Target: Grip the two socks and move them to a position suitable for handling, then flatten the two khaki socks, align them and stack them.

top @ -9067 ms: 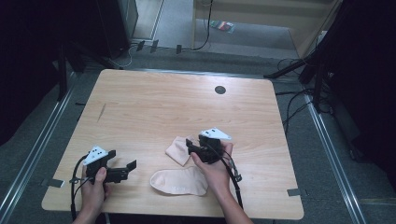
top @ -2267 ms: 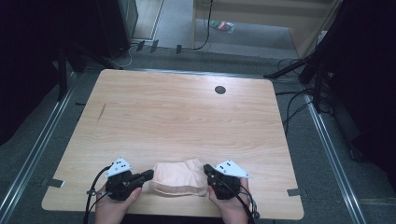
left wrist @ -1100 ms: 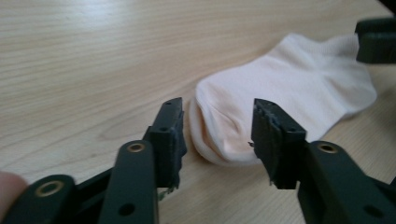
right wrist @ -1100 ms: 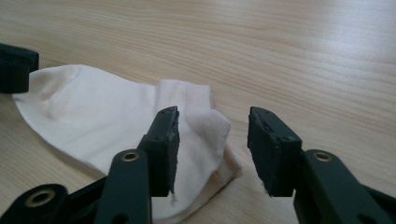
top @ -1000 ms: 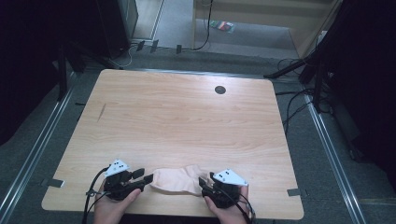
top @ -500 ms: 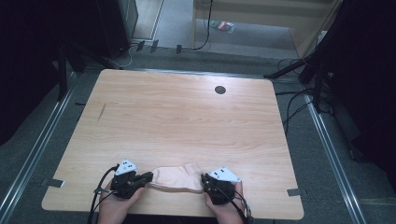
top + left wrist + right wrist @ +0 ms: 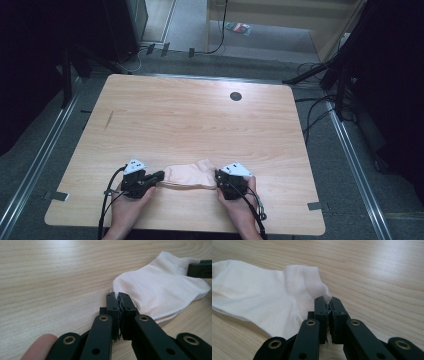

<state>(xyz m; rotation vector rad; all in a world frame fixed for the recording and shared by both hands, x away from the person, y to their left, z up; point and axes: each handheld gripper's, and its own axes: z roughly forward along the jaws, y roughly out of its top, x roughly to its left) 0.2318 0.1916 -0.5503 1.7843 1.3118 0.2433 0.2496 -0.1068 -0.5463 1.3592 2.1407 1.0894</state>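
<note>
A pale pink sock (image 7: 189, 176) is stretched flat near the front edge of the wooden table (image 7: 200, 120), between the two grippers. Its toe end is pinched in the left gripper (image 7: 119, 296), whose jaws are closed on the fabric. Its ribbed cuff is clamped in the right gripper (image 7: 328, 300), the jaws likewise pressed together. A round dark grommet (image 7: 235, 96) is set in the far tabletop.

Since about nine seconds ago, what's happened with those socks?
The socks lay apart then; now they are stacked. The left gripper and right gripper have each clamped an end and drawn the pair toward the near edge. The table stayed as it was.
</note>
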